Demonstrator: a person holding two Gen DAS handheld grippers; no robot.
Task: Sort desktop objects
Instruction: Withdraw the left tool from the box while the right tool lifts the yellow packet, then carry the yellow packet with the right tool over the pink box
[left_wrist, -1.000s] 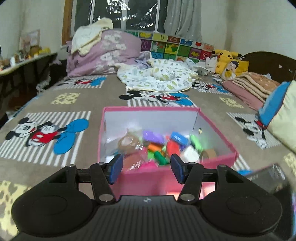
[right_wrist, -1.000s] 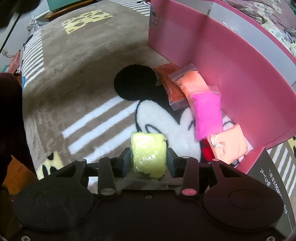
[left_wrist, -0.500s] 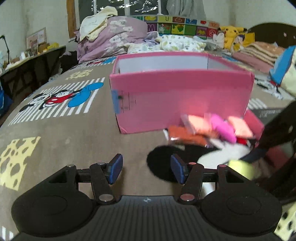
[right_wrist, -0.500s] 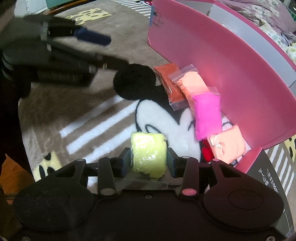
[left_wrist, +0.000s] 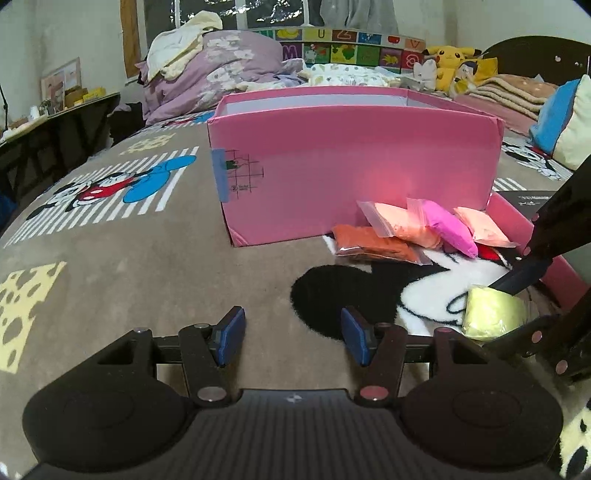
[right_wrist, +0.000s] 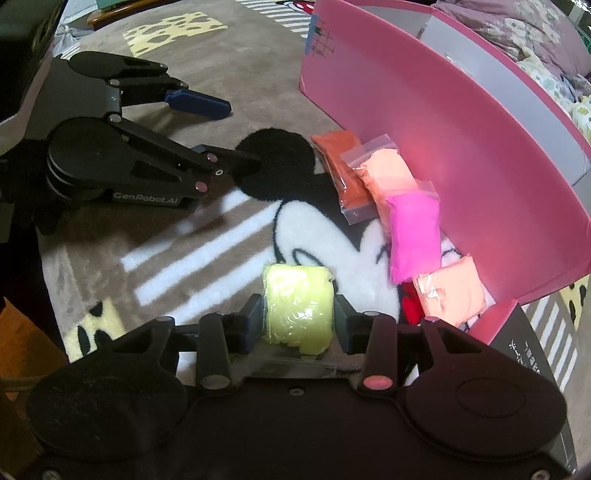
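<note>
1. Bags of coloured clay lie in a row against the front wall of the pink box (left_wrist: 354, 166), which serves as the landmark; all rest on the patterned blanket (left_wrist: 110, 266) of the bed.
2. Left tool (left_wrist: 291, 339): positioned in front of the pink box and to its left, low over the blanket. Blue pads stand wide apart; nothing is held between them. In the right wrist view, the same tool (right_wrist: 229, 134) sits left of the row, with its blue-padded finger tips near the black ear print.
3. Orange bag (left_wrist: 373, 243): leftmost in the row, flat on the blanket, just in front of the box wall.
4. Peach bag (left_wrist: 399, 221): next to the right, partly overlapping the orange bag.
5. Magenta bag (left_wrist: 447, 229): right of the peach bag, touching it.
6. Second peach bag (left_wrist: 476, 229): rightmost in the row, near the front right corner of the box, beside a low pink lid edge (left_wrist: 517, 225).
7. Yellow clay bag (right_wrist: 297, 306): in front of the row, well clear of the box wall, clamped between the pads of the right tool (right_wrist: 298, 319). Pads are closed firmly on both sides of it.
</note>
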